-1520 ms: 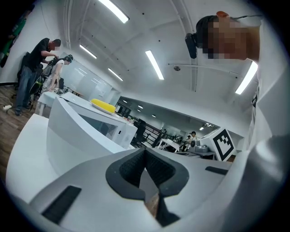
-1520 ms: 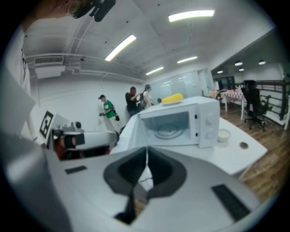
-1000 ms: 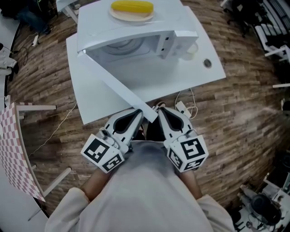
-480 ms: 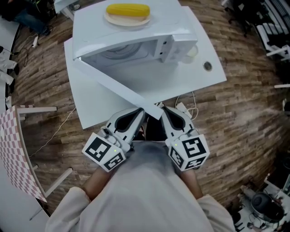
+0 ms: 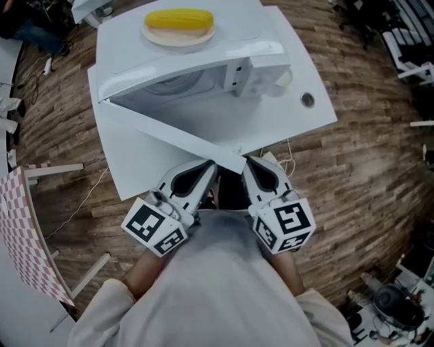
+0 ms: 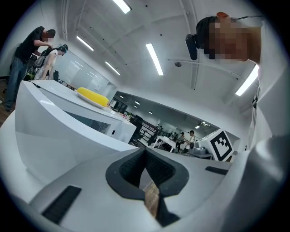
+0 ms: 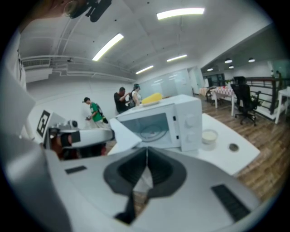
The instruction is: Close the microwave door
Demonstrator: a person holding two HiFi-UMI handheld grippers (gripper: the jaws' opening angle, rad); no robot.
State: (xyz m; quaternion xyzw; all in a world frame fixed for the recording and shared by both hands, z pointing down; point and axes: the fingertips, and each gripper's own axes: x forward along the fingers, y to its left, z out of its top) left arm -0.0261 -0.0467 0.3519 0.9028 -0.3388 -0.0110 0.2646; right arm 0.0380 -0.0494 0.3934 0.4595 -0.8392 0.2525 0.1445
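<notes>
A white microwave [image 5: 196,64] stands on a white table [image 5: 285,115], its door [image 5: 169,132] swung open towards me. The door's free end lies just beyond the tips of both grippers; I cannot tell whether it touches them. My left gripper [image 5: 207,167] and right gripper [image 5: 246,162] sit side by side at the table's near edge, both shut with nothing held. The left gripper view shows the shut jaws [image 6: 145,153] with the door [image 6: 59,140] at the left. The right gripper view shows shut jaws [image 7: 146,156], the microwave [image 7: 181,120] and its open door [image 7: 123,133].
A plate with a yellow corn cob [image 5: 178,20] rests on top of the microwave. A small bowl [image 5: 285,77] stands by its right side, near a round hole [image 5: 307,99] in the table. A power strip [image 5: 272,161] lies on the wood floor. People [image 7: 121,99] stand further back.
The door's free end has moved to the right and its angle to the microwave's front has narrowed. Both grippers stay shut at the table's near edge.
</notes>
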